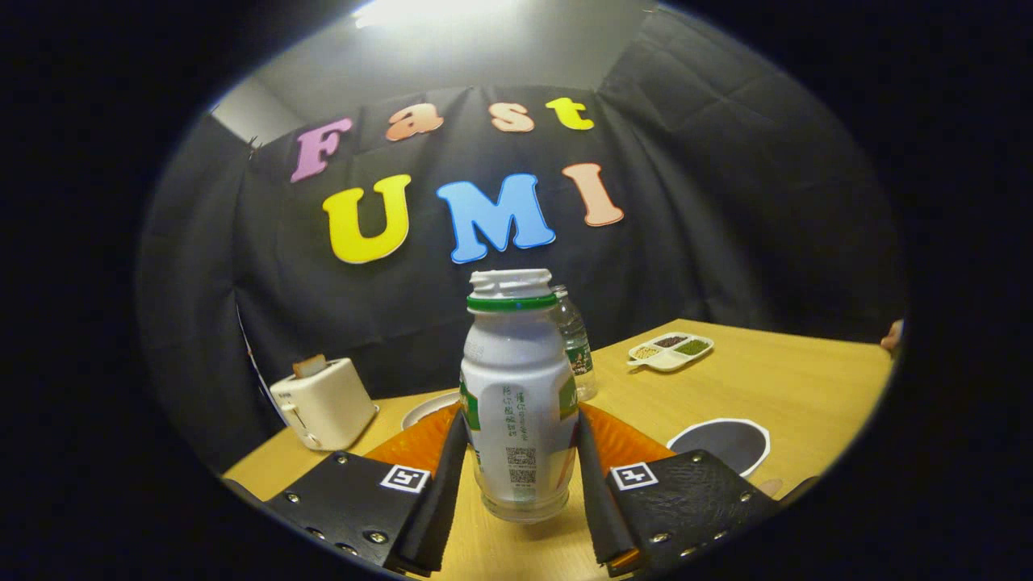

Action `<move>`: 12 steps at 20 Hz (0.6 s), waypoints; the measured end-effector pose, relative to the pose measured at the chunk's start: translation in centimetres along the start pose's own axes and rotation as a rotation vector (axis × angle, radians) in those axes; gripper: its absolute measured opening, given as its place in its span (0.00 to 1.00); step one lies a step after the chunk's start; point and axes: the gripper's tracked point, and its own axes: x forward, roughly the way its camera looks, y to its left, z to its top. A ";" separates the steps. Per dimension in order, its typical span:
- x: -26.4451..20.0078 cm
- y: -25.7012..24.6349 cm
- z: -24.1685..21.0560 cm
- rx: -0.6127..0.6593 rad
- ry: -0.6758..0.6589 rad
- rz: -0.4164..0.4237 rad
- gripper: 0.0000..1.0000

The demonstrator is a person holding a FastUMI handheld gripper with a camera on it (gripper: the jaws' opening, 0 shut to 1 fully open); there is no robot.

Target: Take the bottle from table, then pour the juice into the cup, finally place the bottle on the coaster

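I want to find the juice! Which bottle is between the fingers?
The white bottle, open-topped, between the gripper fingers. The clear bottle stands behind it.

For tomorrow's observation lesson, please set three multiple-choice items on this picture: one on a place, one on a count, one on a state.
1. Where is the white bottle?
A. Between the gripper's two fingers
B. On the sectioned dish
C. Lying flat beside the toaster

2. How many sections of the dish hold fillings?
A. One
B. Three
C. Five

3. What state is the white bottle in?
A. Tipped over and spilling
B. Upright with its top off
C. Upside down

Answers:
1. A, as a finger flanks each side of the bottle, though whether they press on it cannot be told.
2. B, as three separate fillings show in the dish on the table.
3. B, as it stands straight and the threaded neck is bare.
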 end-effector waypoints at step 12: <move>5.2 2.7 -4.2 -0.127 0.041 0.017 0.67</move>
